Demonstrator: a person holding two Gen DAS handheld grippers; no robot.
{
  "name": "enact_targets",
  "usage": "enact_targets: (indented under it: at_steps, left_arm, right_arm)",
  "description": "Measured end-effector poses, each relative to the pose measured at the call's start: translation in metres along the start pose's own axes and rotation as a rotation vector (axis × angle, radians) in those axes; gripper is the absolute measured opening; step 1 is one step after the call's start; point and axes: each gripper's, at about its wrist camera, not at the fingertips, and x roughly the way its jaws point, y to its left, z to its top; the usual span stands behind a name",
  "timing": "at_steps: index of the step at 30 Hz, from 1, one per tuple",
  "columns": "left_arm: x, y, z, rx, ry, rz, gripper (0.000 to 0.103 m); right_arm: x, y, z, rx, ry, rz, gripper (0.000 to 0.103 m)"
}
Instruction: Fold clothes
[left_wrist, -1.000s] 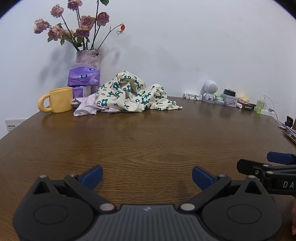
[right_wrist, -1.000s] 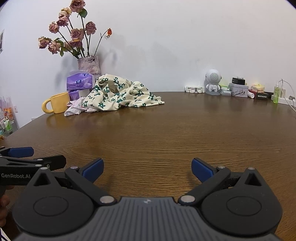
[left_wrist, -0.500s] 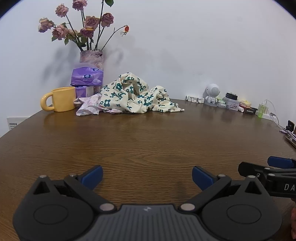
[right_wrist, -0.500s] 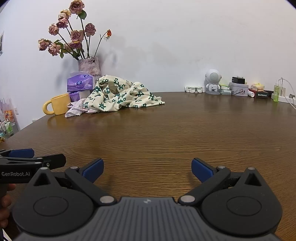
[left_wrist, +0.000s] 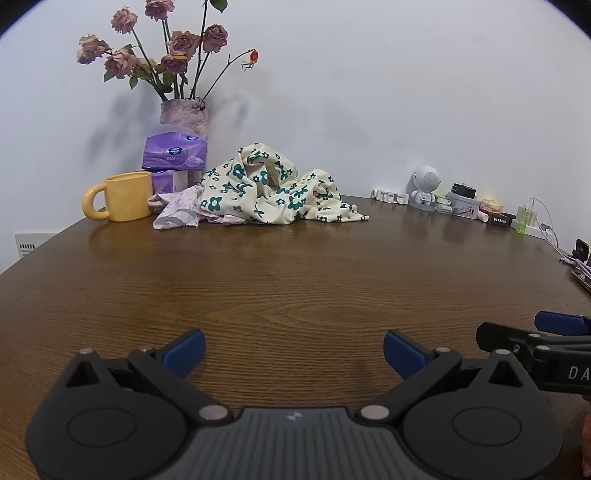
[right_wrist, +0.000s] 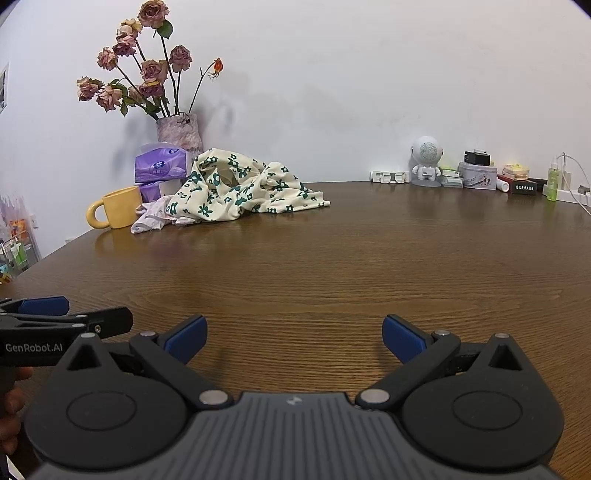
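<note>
Left gripper and right gripper both spread wide, holding nothing, low over bare wooden table; crumpled floral garment heaped far-side beside yellow mug, possibly atop a paler cloth.

Glossy wood-grain table; soft, crumpled floral cloth.

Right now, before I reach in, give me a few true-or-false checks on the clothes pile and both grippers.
1. The cream floral garment lies crumpled, unfolded. True.
2. The left gripper grips that garment. False: its fingers are open over bare wooden table.
3. The yellow ceramic mug stands left of the pile. True.
4. The right gripper is shut. False: it is open.
5. A pale pink cloth sits beside the garment. True.
</note>
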Motion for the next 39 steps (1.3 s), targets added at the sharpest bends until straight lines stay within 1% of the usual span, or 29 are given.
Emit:
enact_targets:
  at_steps: [39]
  left_arm:
    - [0.0008, -0.0016, -0.0004, 0.016, 0.001, 0.002, 0.103]
  right_arm:
    - [-0.0018, -0.0007, 0.0023, 0.004, 0.005, 0.007, 0.103]
